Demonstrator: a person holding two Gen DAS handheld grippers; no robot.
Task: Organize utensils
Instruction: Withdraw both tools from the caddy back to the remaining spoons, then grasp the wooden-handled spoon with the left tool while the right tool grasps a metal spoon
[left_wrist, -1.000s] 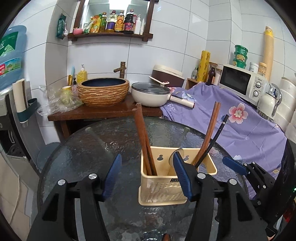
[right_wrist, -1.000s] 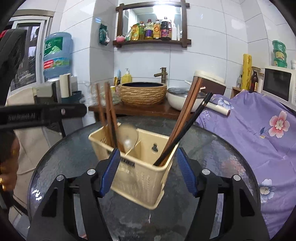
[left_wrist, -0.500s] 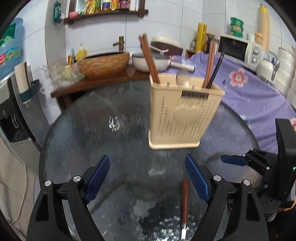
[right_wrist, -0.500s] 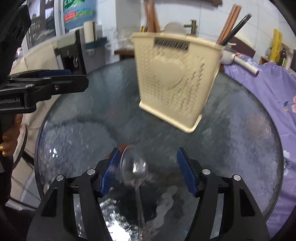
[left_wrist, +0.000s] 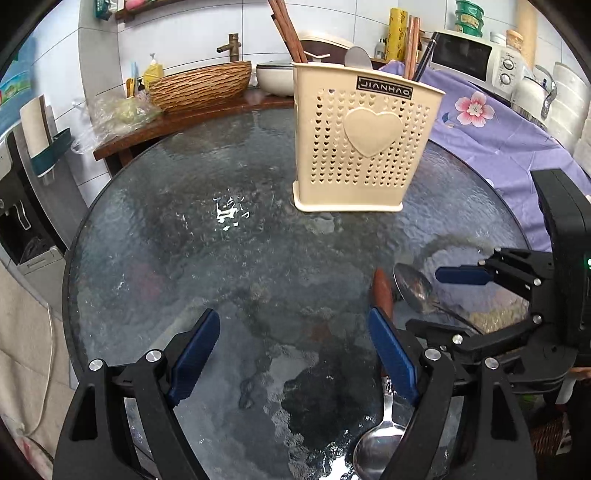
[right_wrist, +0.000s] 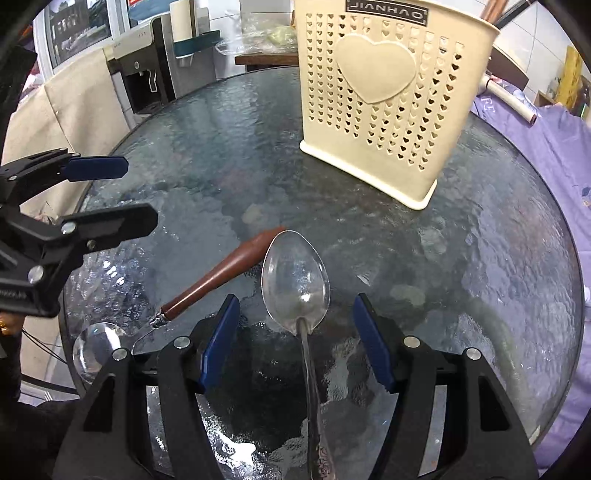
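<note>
A cream utensil holder (left_wrist: 365, 147) (right_wrist: 388, 99) with chopsticks and a spoon in it stands at the back of the round glass table (left_wrist: 221, 258). Two spoons lie at the front. The all-metal spoon (right_wrist: 295, 280) (left_wrist: 412, 286) has its handle running between the pads of my right gripper (right_wrist: 295, 347), which is open and not touching it. The wood-handled spoon (right_wrist: 221, 273) (left_wrist: 382, 291) lies just left of it, partly under the right finger of my left gripper (left_wrist: 293, 354). That gripper is open wide with only glass between its pads.
A purple flowered cloth (left_wrist: 498, 140) covers the surface to the right, with a microwave (left_wrist: 476, 59) behind it. A wooden side table (left_wrist: 177, 118) with a woven basin stands behind the glass table. A water dispenser (right_wrist: 147, 66) stands at the left.
Both grippers have sunk from the top of the holder to low over the table's front. The two lying spoons have come into view. The left jaws have spread wider.
</note>
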